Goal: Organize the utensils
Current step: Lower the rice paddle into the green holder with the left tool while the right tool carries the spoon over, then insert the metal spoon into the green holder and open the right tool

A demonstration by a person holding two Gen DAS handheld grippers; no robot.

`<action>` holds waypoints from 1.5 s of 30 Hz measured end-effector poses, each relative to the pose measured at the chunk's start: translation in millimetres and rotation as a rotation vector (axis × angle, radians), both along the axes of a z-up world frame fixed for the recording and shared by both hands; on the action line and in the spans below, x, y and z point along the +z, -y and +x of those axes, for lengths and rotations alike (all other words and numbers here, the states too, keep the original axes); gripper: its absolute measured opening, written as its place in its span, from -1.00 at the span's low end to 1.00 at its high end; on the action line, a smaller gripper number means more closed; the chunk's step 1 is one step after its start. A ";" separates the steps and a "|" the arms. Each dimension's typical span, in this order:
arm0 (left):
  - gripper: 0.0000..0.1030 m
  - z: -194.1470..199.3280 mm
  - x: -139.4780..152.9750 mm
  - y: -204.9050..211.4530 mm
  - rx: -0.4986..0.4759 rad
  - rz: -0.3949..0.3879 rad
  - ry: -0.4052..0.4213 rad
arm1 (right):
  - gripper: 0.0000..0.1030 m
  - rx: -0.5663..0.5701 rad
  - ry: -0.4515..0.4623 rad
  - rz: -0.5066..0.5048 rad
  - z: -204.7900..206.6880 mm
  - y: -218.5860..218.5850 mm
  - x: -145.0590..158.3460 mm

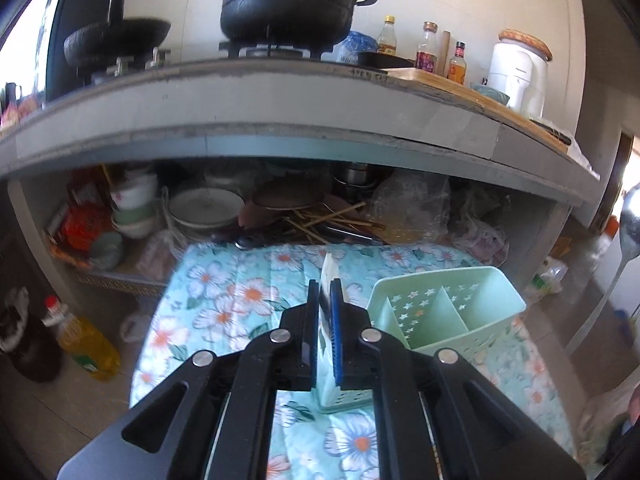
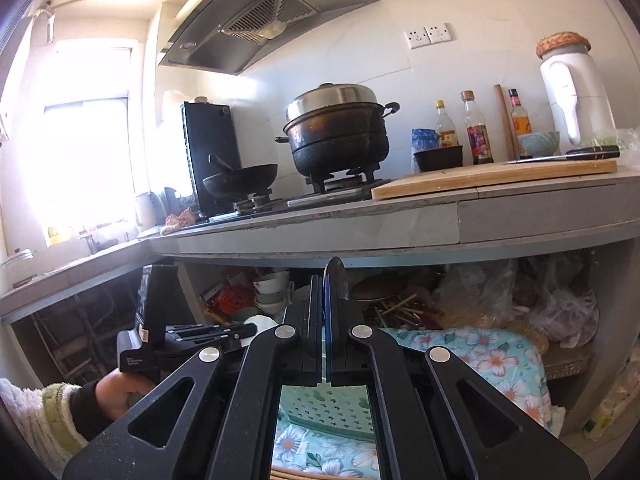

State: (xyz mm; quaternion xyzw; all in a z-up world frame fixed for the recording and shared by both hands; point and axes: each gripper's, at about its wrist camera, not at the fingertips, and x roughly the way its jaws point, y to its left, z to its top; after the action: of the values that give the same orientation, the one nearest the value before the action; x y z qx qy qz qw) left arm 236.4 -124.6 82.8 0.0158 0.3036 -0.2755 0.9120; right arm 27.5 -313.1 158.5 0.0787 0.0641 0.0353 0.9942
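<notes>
Green holder point(image 1: 444, 312) waits on the flowery cloth point(image 1: 240, 300) while our left gripper point(image 1: 326, 300) pinches its wall steady and our right gripper point(image 2: 325, 308) squeezes a spoon point(image 1: 630, 220) to drop in.

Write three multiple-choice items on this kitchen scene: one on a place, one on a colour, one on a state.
1. Where is the big pot?
A. on the floor
B. on the stove
C. in the caddy

2. What colour is the caddy?
A. red
B. black
C. green

3. How is the left gripper?
A. shut on the caddy's wall
B. wide open
C. holding a knife

Key: B, it stands on a burner; C, its star-punched walls are pale green; A, its jaws pinch the thin wall.
</notes>
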 end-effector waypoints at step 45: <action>0.36 -102.5 -43.5 -94.0 0.036 -0.070 -0.004 | -0.59 -0.124 -0.236 0.104 35.7 14.7 -44.0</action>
State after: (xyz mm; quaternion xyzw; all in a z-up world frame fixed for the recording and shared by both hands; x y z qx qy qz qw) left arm 133.9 -30.6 39.3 -0.0224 0.2957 -0.2695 0.9162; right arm 63.2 -327.8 114.5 0.1376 0.1735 -0.0322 0.9746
